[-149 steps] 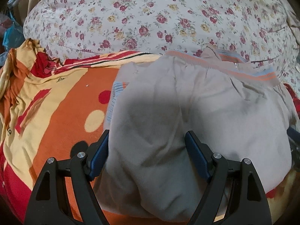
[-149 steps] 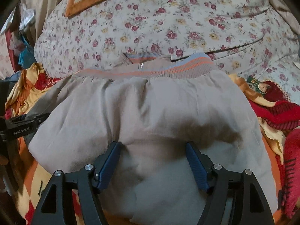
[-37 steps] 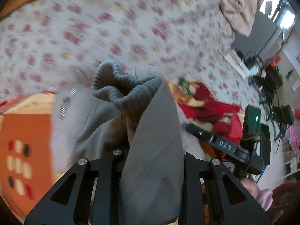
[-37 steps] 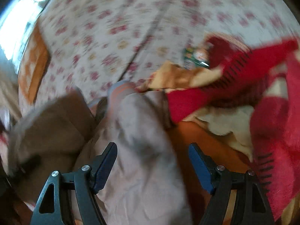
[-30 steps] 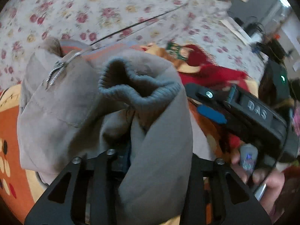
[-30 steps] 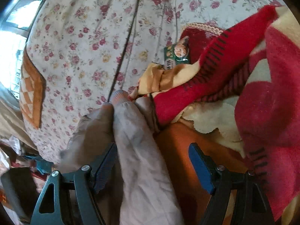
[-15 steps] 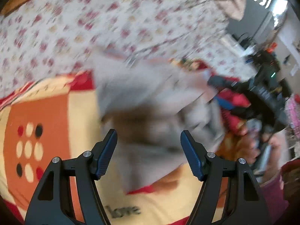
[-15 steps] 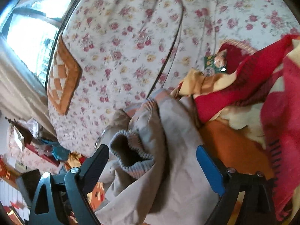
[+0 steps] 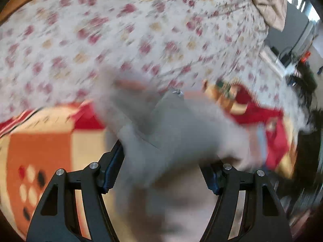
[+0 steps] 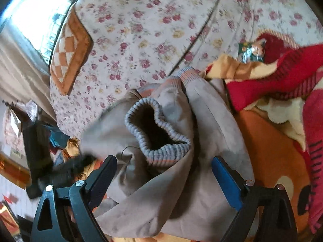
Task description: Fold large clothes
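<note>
Nearest in each wrist view: 2 black grippers w/ blue pads, one per hand. The right gripper has its fingers spread wide, pads clear of the cloth; the grey-beige jacket lies bunched under and between them, not pinched. The left gripper is blurred, fingers well apart too; jacket fabric sits between and over the near pads, but whether a pad touches it can't be told from the smear. Both grippers point down at a slant onto the bed.

Jacket: 1 garment, folded into a heap on the orange-and-cream blanket. 1 ribbed cuff gapes open at the middle of the heap in the right view, grey-blue w/ an orange stripe. A 2nd ribbed band shows at the far edge of the heap. A small metal zip pull glints at the jacket's far side in the left view.

Right of the heap: 1 red blanket fold, touching the jacket's right edge. Far behind: 1 floral quilt, w/ 1 orange checked cushion lying on its left part. Far left, dim clutter, too blurred to name.
</note>
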The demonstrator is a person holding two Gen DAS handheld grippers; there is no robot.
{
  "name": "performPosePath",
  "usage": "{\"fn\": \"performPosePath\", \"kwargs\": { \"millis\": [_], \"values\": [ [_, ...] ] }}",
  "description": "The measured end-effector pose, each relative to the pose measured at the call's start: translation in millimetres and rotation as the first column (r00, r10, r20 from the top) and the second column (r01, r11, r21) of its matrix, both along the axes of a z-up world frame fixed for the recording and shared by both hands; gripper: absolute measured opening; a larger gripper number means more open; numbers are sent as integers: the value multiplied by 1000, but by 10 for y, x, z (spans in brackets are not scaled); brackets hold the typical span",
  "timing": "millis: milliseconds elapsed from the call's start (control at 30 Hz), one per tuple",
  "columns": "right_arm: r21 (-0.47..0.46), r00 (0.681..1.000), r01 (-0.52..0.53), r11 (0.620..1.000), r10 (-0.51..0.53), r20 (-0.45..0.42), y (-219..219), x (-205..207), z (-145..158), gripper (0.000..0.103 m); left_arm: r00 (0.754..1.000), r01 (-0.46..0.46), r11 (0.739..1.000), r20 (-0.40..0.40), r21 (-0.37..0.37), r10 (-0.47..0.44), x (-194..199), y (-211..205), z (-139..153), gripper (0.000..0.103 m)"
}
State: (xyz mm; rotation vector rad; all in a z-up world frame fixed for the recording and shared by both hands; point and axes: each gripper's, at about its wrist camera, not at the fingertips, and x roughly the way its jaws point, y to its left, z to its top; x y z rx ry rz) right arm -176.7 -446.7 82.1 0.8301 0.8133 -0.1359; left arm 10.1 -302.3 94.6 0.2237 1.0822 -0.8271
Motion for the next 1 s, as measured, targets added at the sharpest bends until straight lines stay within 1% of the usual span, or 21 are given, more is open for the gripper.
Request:
{"fn": "performPosePath", "kwargs": {
  "millis": [67,133,200,233,267,333,400,467,533,567,600,633,667,700,733,767,833,867,933,967,1000],
  "values": [
    [17,1000,-6,1000,6,20,-38,-28,28,93,1000,-10,999,-25,-42,9,157,-246,58,70],
    [7,998,-24,1000,24,51,-42,-52,105,93,999,0,998,-50,-58,-3,228,-416,118,70],
    [-26,997,-51,998,53,64,-12,-53,170,94,999,14,998,-48,-62,-17,207,-438,180,70],
    [-53,996,-66,996,68,54,18,-34,184,94,999,25,998,-37,-61,-27,178,-408,207,70],
    [-70,996,-74,995,77,45,42,-14,190,94,999,35,998,-21,-57,-36,135,-354,228,70],
    [-121,995,-99,988,100,9,121,74,148,94,999,37,999,10,-32,-37,30,-111,218,70],
    [-152,994,-105,983,104,-14,166,144,97,94,1000,11,1000,5,-19,-11,-31,183,139,70],
    [-184,995,-97,978,96,-15,198,201,78,94,999,-37,999,10,-13,37,-129,556,22,70],
    [-211,996,-82,974,87,11,217,263,64,94,998,-60,998,11,8,60,-249,852,-146,70],
    [-222,997,-72,972,79,23,226,309,37,87,998,-60,998,3,24,60,-303,928,-231,70],
    [-232,997,-62,971,70,25,227,336,7,74,999,-52,998,-11,44,52,-359,973,-325,70],
    [-247,998,-52,968,59,19,231,367,-21,40,999,-32,997,-35,69,34,-439,1012,-444,70],
    [-270,999,-39,962,40,-2,229,397,-44,30,999,-18,997,-48,77,22,-505,1039,-509,70],
    [-264,1000,-17,964,19,5,200,381,-36,27,999,-12,997,-51,74,16,-584,1074,-544,70],
    [-236,999,-4,972,12,32,166,348,8,24,999,-8,998,-48,62,11,-642,1106,-546,70],
    [-224,998,1,975,12,54,144,297,75,23,999,2,999,-49,42,0,-689,1133,-533,70],
    [-284,995,9,959,19,93,125,164,292,22,997,32,999,-74,3,-32,-788,1129,-527,70],
    [-309,996,19,951,10,93,108,121,328,21,996,38,999,-79,-2,-38,-819,1109,-539,70],
    [-319,998,64,946,-52,46,-8,77,220,21,996,44,999,-72,15,-43,-841,1055,-568,70],
    [-303,997,74,950,-81,-10,-94,81,47,22,997,44,999,-69,29,-41,-849,1026,-569,70],
    [-270,995,76,960,-90,-41,-151,76,-64,23,997,39,998,-71,43,-36,-858,1015,-553,70]
  ]
}}
